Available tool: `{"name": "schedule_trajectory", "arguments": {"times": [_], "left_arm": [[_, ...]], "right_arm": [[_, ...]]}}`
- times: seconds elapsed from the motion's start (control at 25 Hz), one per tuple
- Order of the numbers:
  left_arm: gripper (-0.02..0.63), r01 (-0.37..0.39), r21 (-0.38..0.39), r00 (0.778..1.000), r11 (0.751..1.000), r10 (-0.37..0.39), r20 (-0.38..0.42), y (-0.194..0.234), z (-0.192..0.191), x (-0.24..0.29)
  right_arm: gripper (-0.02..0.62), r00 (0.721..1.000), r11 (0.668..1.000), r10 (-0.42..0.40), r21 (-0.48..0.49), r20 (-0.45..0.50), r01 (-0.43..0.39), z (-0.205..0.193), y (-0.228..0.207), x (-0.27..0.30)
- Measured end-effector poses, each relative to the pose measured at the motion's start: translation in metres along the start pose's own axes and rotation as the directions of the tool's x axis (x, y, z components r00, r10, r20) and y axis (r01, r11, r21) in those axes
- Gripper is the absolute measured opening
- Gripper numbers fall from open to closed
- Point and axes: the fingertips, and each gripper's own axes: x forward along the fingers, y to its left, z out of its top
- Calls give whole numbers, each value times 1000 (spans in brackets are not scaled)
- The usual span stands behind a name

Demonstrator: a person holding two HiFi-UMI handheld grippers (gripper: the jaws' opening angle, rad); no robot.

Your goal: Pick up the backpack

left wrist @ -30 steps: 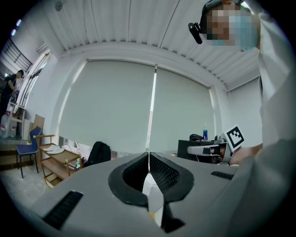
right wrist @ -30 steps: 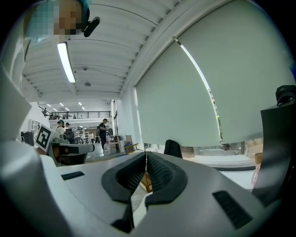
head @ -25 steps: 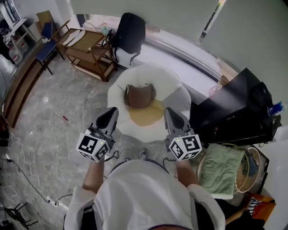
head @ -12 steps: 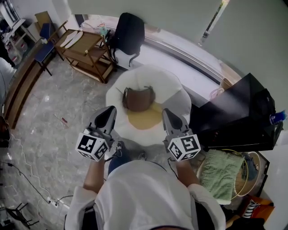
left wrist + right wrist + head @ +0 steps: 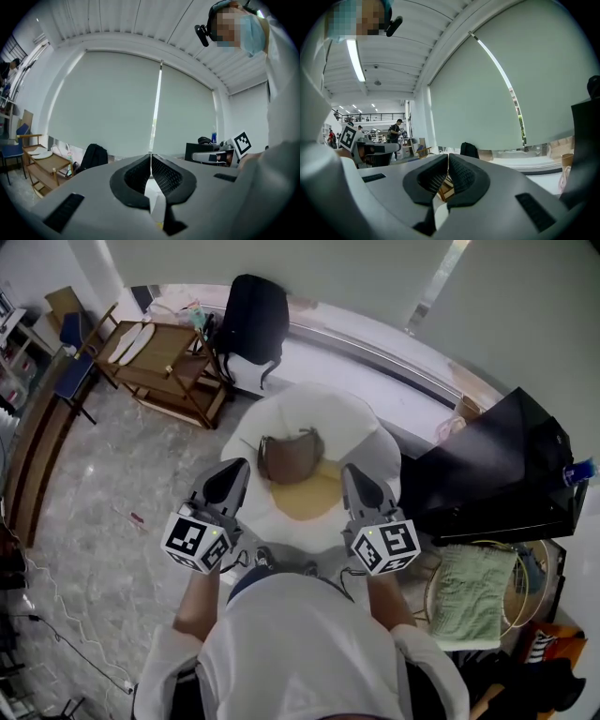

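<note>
Grey marble floor, black fabric backpack (image 5: 251, 320) leaning on the far window ledge, well apart from left gripper (image 5: 232, 472) and right gripper (image 5: 355, 474), both closed and empty; risk: white round padded chair (image 5: 361, 427) in between blocks the approach, or brown leather bag (image 5: 289, 456) gets grabbed instead.

No legible text, seemingly, in any view.

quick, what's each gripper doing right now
left gripper: closed, holding nothing
right gripper: closed, holding nothing
</note>
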Motion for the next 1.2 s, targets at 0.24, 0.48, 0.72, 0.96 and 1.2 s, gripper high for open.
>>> {"name": "schedule_trajectory", "arguments": {"times": [0.24, 0.48, 0.72, 0.96, 1.2], "left_arm": [[35, 93, 7, 996, 996, -93, -5, 31, 10, 6], [35, 145, 6, 989, 989, -145, -32, 48, 4, 16], [35, 145, -10, 988, 989, -145, -46, 42, -1, 44], [35, 104, -22, 994, 994, -104, -29, 15, -3, 82], [35, 18, -41, 1000, 999, -18, -11, -8, -8, 118]], "right_arm": [[29, 996, 996, -84, 2, 23, 84, 5, 18, 24], [29, 989, 990, -144, 10, 27, 144, 1, 19, 34], [29, 987, 987, -161, 16, 29, 160, 4, -12, 31], [29, 992, 992, -127, 11, 17, 127, 6, -60, 21], [29, 999, 999, -38, -16, -23, 38, -1, -99, 16]]}}
